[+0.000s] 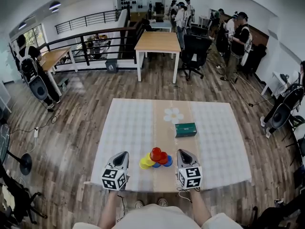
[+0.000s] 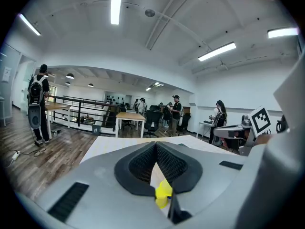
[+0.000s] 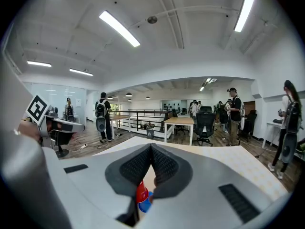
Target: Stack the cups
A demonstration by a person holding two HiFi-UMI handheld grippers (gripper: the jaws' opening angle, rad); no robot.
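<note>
Cups (image 1: 156,159): a small plastic lot, red cup (image 1: 156,153), yellow cup (image 1: 144,163) and blue cup (image 1: 168,162), huddled touching near the front edge of the table (image 1: 219,142). They sit between the left gripper (image 1: 122,154) and right gripper (image 1: 183,152), each with its jaws closed tip to tip on nothing. Handling, by my guess: light, thin-walled and smooth, apt to skid or tip, so best pinched gently across the wall near the rim. Each seems to stand on end with its long axis vertical, though I cannot tell whether mouths face up or down.
</note>
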